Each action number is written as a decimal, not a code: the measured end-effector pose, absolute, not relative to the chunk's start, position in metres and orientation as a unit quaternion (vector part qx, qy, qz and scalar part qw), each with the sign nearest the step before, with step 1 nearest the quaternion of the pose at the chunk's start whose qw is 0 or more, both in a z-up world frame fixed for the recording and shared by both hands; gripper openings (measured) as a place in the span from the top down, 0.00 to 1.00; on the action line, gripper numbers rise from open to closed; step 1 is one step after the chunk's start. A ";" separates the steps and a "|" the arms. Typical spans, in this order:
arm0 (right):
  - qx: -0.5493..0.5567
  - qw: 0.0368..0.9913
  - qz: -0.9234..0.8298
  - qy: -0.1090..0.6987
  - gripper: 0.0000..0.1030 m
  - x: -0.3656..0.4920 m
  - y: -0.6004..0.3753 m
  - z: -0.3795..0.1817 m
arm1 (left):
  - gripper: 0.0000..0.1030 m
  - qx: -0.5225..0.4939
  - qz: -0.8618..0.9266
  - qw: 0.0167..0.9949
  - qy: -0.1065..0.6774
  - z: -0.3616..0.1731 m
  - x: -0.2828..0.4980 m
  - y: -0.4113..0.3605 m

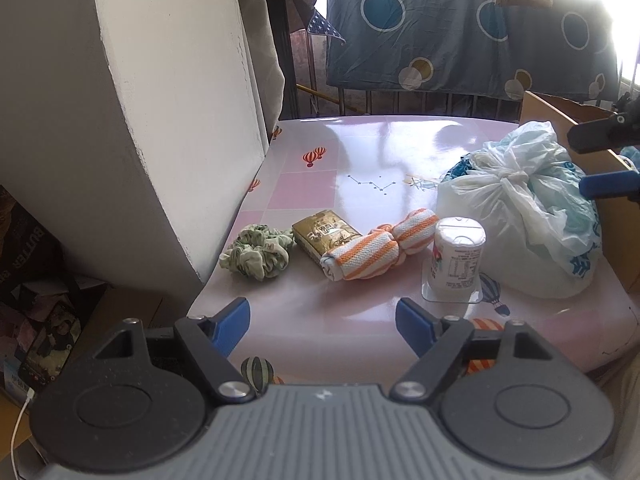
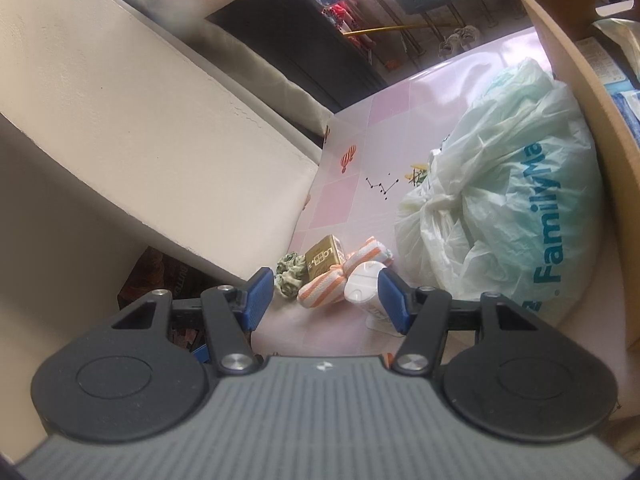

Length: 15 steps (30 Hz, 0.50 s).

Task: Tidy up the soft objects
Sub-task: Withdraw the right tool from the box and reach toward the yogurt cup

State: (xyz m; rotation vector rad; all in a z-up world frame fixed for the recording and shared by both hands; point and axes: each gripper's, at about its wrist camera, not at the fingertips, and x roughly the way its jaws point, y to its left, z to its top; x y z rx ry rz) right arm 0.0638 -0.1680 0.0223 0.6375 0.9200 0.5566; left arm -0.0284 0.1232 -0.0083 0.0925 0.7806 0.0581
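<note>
On the pink table [image 1: 328, 304] lie a green scrunchie [image 1: 259, 255], a gold packet [image 1: 326, 235], a knotted orange-and-white striped cloth [image 1: 376, 251] and a white yogurt cup [image 1: 456, 259]. A tied white plastic bag [image 1: 520, 216] sits to their right. My left gripper [image 1: 323, 326] is open and empty, over the table's near edge, short of the cloth. My right gripper [image 2: 323, 295] is open and empty, high above the same items: scrunchie [image 2: 290, 274], packet [image 2: 324, 262], cloth [image 2: 340, 280], cup [image 2: 366, 286], bag [image 2: 512, 216]. Its fingers [image 1: 608, 160] show at the right edge of the left wrist view.
A cardboard box [image 1: 568, 120] stands behind the bag at the right, also in the right wrist view [image 2: 576, 92]. A white wall [image 1: 160, 120] borders the table's left side. Printed boxes [image 1: 32, 280] lie on the floor at the left. A blue patterned sheet [image 1: 460, 24] hangs behind the table.
</note>
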 end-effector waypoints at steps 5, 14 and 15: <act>0.251 0.815 0.274 0.445 0.44 0.069 -0.139 0.010 | 0.22 0.042 0.020 0.922 0.384 -0.016 -0.028 0.118; 0.066 0.853 0.275 0.439 0.33 0.098 -0.071 -0.002 | 0.25 0.010 0.040 0.913 0.406 -0.025 -0.022 0.128; 0.049 0.854 0.272 0.441 0.33 0.101 -0.066 -0.004 | 0.25 0.008 0.042 0.912 0.407 -0.026 -0.022 0.130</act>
